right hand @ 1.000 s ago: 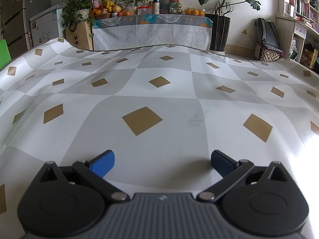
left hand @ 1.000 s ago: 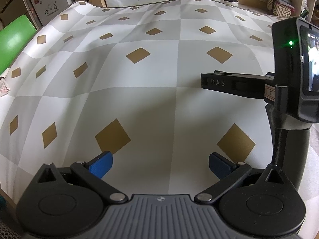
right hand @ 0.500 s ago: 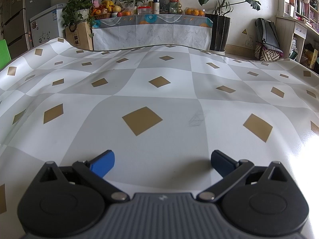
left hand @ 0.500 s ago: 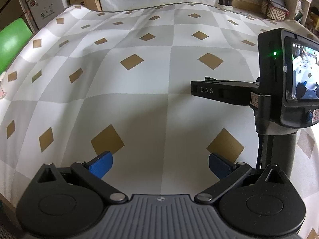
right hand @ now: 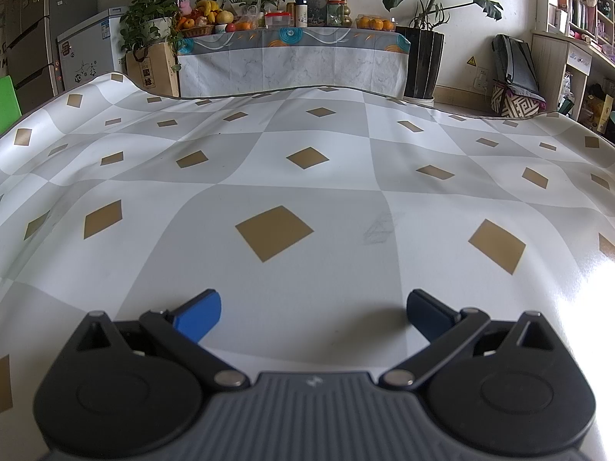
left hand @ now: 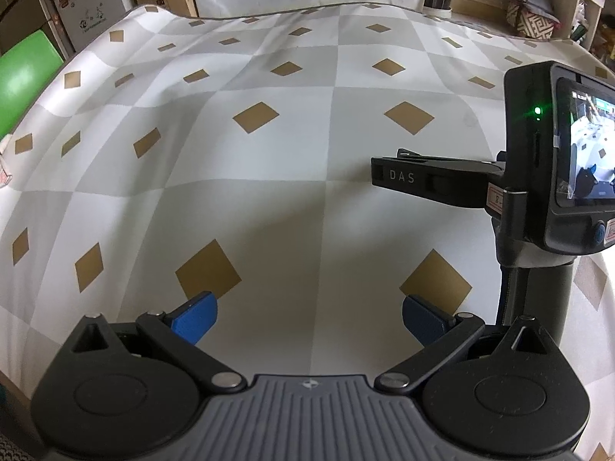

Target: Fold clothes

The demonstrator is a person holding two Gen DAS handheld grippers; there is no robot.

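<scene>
No clothing shows in either view. My left gripper (left hand: 307, 319) hovers low over a table covered with a grey-and-white checked cloth (left hand: 269, 176) with tan diamonds; its blue fingers are wide apart and hold nothing. The right tool's black camera housing (left hand: 538, 161), with a lit screen, stands upright at the right of the left wrist view. My right gripper (right hand: 313, 313) is also open and empty, low over the same cloth (right hand: 307, 192).
A green chair (left hand: 23, 80) stands off the table's left side. A small pink-and-white item (left hand: 4, 171) lies at the left edge; what it is cannot be told. Beyond the far edge are a draped side table with fruit and jars (right hand: 292, 50), potted plants, a fridge and shelves.
The left wrist view has shifted slightly, so the right tool's housing sits a little further left and its screen shows more. The right wrist view is unchanged.
</scene>
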